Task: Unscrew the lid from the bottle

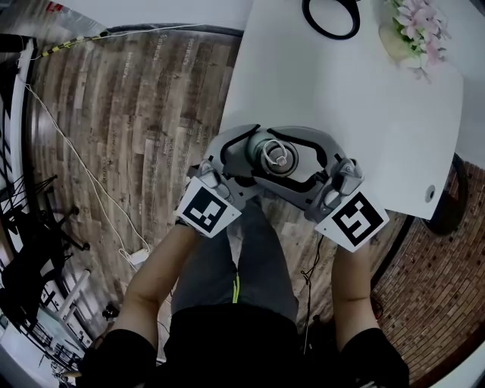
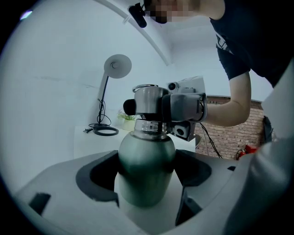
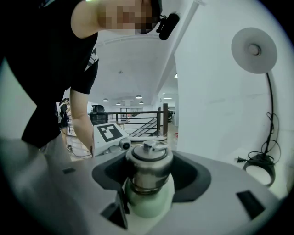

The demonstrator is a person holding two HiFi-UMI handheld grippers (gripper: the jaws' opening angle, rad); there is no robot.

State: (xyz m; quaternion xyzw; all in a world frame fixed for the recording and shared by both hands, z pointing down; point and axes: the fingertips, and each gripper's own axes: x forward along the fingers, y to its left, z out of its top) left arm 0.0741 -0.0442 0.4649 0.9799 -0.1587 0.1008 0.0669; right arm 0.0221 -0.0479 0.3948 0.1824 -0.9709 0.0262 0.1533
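Observation:
A green bottle (image 2: 146,165) with a steel lid (image 2: 147,102) stands upright at the near edge of the white table (image 1: 364,114). My left gripper (image 2: 147,183) is shut on the bottle's body, with a dark pad on each side of it. My right gripper (image 3: 148,176) is shut on the lid (image 3: 149,165), with the pale green bottle shoulder (image 3: 147,202) just below. In the head view the lid (image 1: 276,157) shows from above. The left gripper (image 1: 254,159) comes in from the left and the right gripper (image 1: 299,161) from the right, their jaws overlapping around it.
A desk lamp (image 2: 117,66) stands at the back of the table, with its black ring base (image 1: 331,17). Beside it is a pot of pink flowers (image 1: 415,30). Wooden floor with a white cable (image 1: 83,170) lies left of the table. A brick wall (image 1: 439,288) is at the right.

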